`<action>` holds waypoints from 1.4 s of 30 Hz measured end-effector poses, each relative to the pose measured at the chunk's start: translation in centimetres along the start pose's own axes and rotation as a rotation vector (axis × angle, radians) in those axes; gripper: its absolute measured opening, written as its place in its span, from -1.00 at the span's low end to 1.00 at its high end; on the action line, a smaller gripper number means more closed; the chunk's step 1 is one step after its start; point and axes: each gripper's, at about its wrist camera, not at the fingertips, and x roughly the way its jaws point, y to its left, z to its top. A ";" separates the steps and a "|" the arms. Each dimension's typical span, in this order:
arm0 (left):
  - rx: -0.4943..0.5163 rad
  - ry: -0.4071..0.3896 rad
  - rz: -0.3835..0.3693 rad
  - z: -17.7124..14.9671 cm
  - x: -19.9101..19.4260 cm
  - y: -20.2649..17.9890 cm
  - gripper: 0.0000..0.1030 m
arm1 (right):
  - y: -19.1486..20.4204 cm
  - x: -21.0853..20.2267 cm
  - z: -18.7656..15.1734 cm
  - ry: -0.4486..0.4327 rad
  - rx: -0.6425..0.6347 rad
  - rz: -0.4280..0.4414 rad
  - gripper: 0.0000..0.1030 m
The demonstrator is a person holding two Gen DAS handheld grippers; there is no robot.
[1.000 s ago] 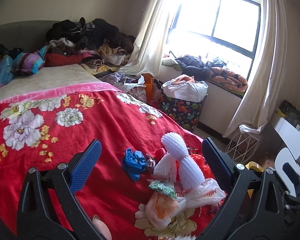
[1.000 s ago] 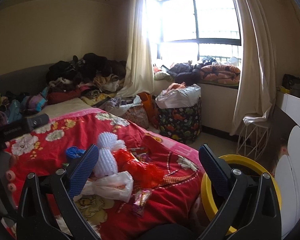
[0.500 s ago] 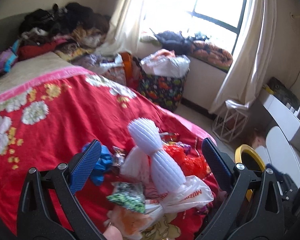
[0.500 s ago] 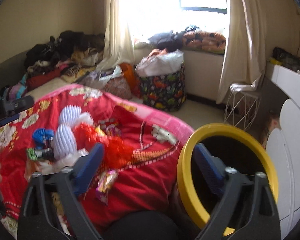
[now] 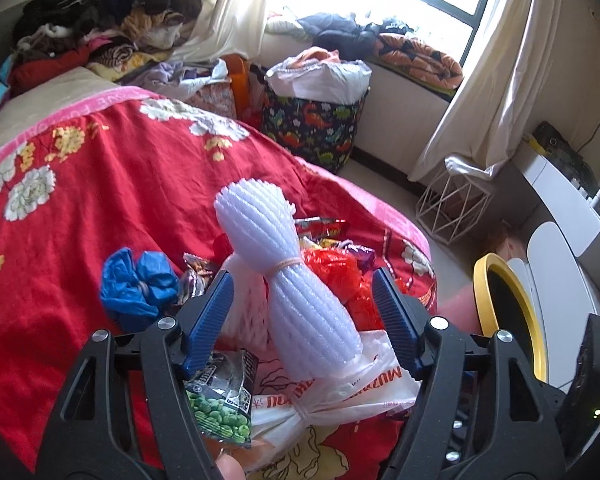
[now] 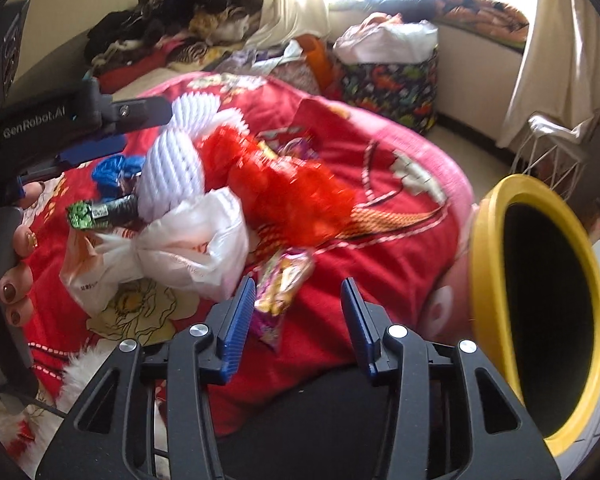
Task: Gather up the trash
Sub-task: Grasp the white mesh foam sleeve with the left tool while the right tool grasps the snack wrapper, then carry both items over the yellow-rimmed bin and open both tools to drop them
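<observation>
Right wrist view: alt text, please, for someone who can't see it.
The right gripper has its jaws closing around a crinkled purple-and-yellow snack wrapper on the red floral bedspread, not yet pressing it. A yellow-rimmed black bin stands at right.

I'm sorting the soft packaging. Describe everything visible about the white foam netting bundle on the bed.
The white foam netting bundle is ribbed, soft-looking foam mesh, cinched at its waist by a thin rubber band into two bulging ends. It lies in the litter on the red bedspread, against the red netting and the knotted white plastic bag. The closing left gripper straddles it, not yet touching.
</observation>
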 end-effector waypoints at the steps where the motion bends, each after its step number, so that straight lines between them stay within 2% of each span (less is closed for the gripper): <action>1: 0.000 0.010 0.000 0.0 0.2 0.0 0.19 | 0.1 0.4 0.0 0.012 0.002 0.012 -0.17; 5: -0.010 0.048 -0.002 -0.3 1.0 -0.1 0.19 | 0.1 1.7 -0.1 0.058 0.030 0.046 -0.22; 8: -0.010 0.074 0.005 -0.6 1.6 0.0 0.19 | -0.3 2.9 -0.2 0.097 0.058 0.077 -0.40; 9: -0.010 0.081 0.007 -0.6 1.8 0.0 0.19 | -0.4 3.1 -0.3 0.105 0.069 0.093 -0.55; 11: -0.013 0.095 0.010 -0.8 2.2 0.0 0.18 | -0.8 3.2 -0.5 0.105 0.091 0.118 -0.57; 14: -0.019 0.107 0.011 -1.0 2.6 0.0 -0.06 | -1.1 2.7 -0.7 0.078 0.105 0.138 -0.59; 16: -0.030 0.111 0.007 -1.1 2.7 0.1 -0.33 | -1.5 2.1 -0.8 0.059 0.123 0.145 -0.60; 20: -0.036 0.087 -0.022 -1.1 2.1 0.1 -0.49 | -2.3 0.9 -1.0 0.028 0.150 0.156 -0.60; 27: -0.045 -0.016 -0.080 0.4 -0.9 -0.1 -0.53 | -3.1 -1.2 -0.7 -0.040 0.170 0.159 -0.61; 31: -0.038 -0.046 -0.099 1.1 -1.9 -0.8 -0.53 | -3.5 -2.6 -0.4 -0.100 0.168 0.160 -0.61; 42: 0.036 -0.076 -0.163 0.9 -3.5 -4.1 -0.53 | -4.7 -6.8 0.6 -0.251 0.159 0.110 -0.61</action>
